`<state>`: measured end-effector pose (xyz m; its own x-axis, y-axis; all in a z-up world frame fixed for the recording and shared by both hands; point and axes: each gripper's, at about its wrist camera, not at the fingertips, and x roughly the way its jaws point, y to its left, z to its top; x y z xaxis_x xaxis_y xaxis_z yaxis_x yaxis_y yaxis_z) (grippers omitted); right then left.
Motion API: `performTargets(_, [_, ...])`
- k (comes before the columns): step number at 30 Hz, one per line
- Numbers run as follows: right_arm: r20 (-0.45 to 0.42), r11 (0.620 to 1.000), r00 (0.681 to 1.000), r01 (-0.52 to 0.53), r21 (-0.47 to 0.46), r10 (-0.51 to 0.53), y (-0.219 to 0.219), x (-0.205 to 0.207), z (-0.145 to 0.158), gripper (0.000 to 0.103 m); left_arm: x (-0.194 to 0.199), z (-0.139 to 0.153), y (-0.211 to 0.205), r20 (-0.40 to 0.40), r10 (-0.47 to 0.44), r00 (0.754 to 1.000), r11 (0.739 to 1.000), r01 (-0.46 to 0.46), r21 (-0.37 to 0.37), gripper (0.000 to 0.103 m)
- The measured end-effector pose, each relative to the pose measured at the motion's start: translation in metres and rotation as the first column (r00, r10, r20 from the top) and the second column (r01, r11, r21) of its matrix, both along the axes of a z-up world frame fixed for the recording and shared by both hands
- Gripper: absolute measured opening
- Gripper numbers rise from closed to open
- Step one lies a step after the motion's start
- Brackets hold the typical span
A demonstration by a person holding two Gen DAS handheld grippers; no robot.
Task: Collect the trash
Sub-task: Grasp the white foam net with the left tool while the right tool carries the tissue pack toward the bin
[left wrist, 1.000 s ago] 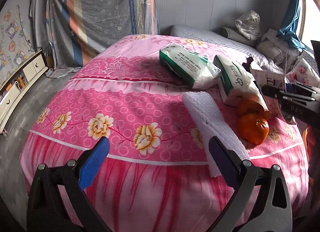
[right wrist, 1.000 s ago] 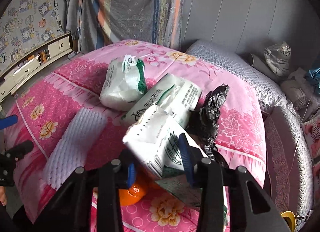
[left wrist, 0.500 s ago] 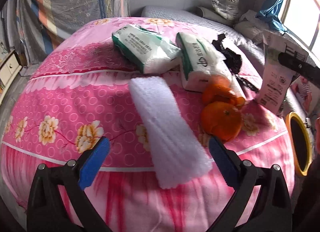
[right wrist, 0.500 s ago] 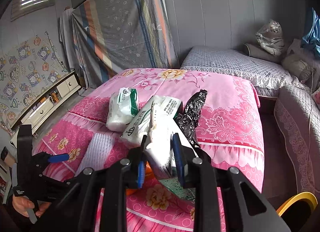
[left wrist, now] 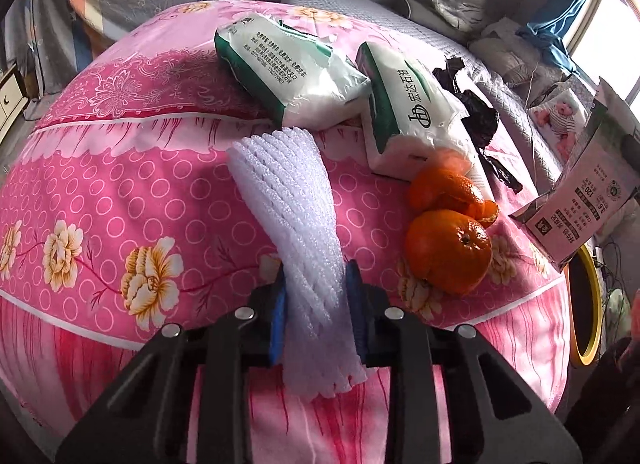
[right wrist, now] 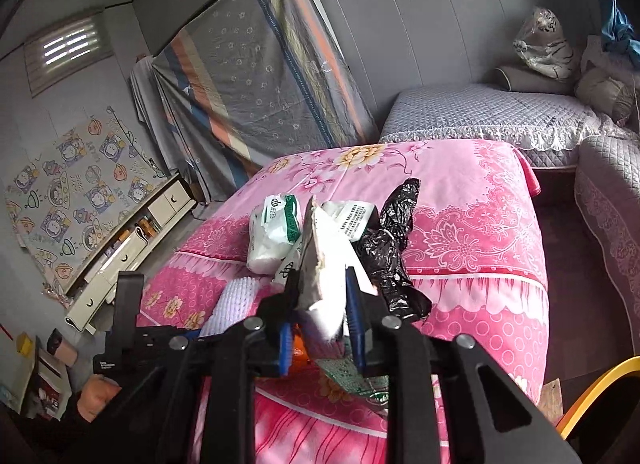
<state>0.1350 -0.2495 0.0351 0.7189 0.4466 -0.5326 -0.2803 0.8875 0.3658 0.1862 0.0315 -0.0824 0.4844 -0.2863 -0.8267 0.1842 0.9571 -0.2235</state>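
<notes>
Now left tool [left wrist: 316, 296] clenches foam net [left wrist: 296, 216]; right tool [right wrist: 320, 316] grips carton [right wrist: 324, 260].

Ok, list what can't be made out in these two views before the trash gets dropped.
- Yellow-rimmed bin: cut off by the frame edge in both views; its contents can't be seen.
- Orange fruit: in the right wrist view, almost wholly hidden behind the right gripper and its carton.
- White foam net: the near end hangs past the left gripper; whether it still touches the pink cloth is unclear.
- Carton print: too small to read.
</notes>
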Motion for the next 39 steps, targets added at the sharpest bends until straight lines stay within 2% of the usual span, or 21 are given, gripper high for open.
performTargets(4, [0.006, 0.999, 1.000, -0.031, 0.025, 0.030, 0.002, -0.011, 0.007, 0.020, -0.009, 0.010, 0.008, 0.031, -0.004, 1.000, 0.999, 0.005, -0.031, 0.023])
performTargets(10, [0.018, 0.995, 0.998, -0.066, 0.070, 0.065, 0.002, -0.024, 0.018, 0.021, -0.043, 0.050, 0.013, 0.198, -0.001, 0.980, 0.999, 0.010, -0.041, 0.023])
performTargets(13, [0.026, 0.995, 0.998, -0.057, 0.081, 0.055, -0.002, -0.030, 0.022, 0.021, -0.054, 0.066, 0.010, 0.248, -0.006, 0.969, 0.999, 0.014, -0.031, 0.023])
performTargets(19, [0.047, 0.995, 0.999, -0.015, 0.095, 0.011, -0.021, -0.048, 0.028, 0.021, -0.060, 0.084, -0.016, 0.303, -0.056, 0.951, 0.998, 0.063, -0.012, 0.023])
performTargets(23, [0.064, 0.995, 0.997, 0.043, 0.095, -0.049, -0.045, -0.063, 0.032, 0.021, -0.061, 0.096, -0.052, 0.346, -0.128, 0.929, 0.991, 0.128, 0.023, 0.023])
performTargets(26, [0.071, 0.991, 0.991, 0.110, 0.082, -0.116, -0.068, -0.075, 0.033, 0.021, -0.058, 0.105, -0.083, 0.356, -0.203, 0.912, 0.978, 0.205, 0.030, 0.023])
performTargets(30, [0.072, 0.977, 0.975, 0.203, 0.073, -0.208, -0.102, -0.091, 0.031, 0.021, -0.060, 0.112, -0.128, 0.385, -0.296, 0.874, 0.952, 0.302, 0.046, 0.024])
performTargets(34, [0.070, 0.951, 0.950, 0.300, 0.071, -0.305, -0.138, -0.109, 0.026, 0.021, -0.064, 0.116, -0.177, 0.404, -0.389, 0.828, 0.914, 0.401, 0.059, 0.024])
performTargets(39, [0.070, 0.904, 0.902, 0.423, 0.062, -0.426, -0.179, -0.132, 0.019, 0.021, -0.074, 0.111, -0.235, 0.408, -0.497, 0.766, 0.854, 0.514, 0.077, 0.024])
